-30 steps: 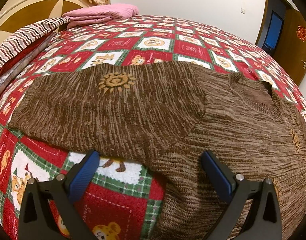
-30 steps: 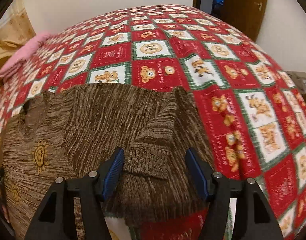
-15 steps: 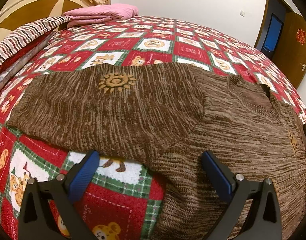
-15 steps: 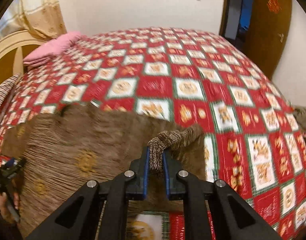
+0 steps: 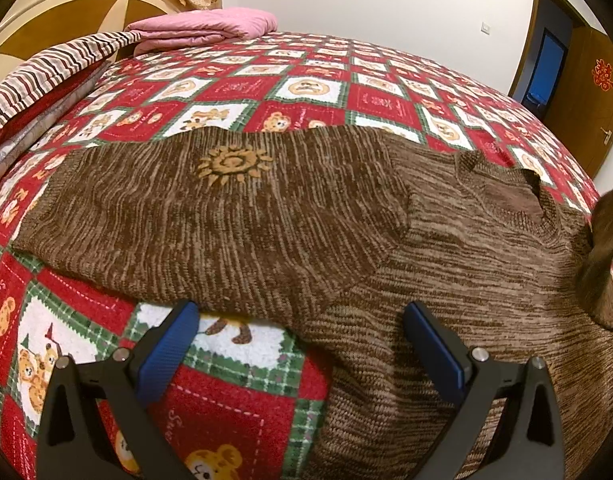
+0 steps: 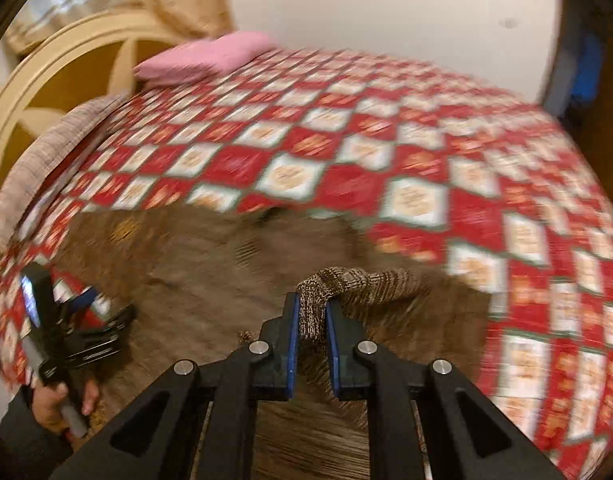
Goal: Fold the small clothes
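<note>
Two grippers, one job: your right gripper [image 6: 311, 312] has its jaws clamped on the sweater's cuff [image 6: 348, 280], lifted off the bed [image 6: 426, 168], so carry it toward nine o'clock across the sweater [image 5: 446, 272], whose other sleeve [image 5: 210, 216] lies crosswise beyond your left gripper [image 5: 302, 344], jaws apart.

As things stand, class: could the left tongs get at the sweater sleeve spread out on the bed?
Probably yes. The left tongs are open and hold nothing, and the sleeve lies flat just ahead of them, its near edge uncovered. Only bare quilt lies between. The right tongs grip the other cuff, well clear.
</note>
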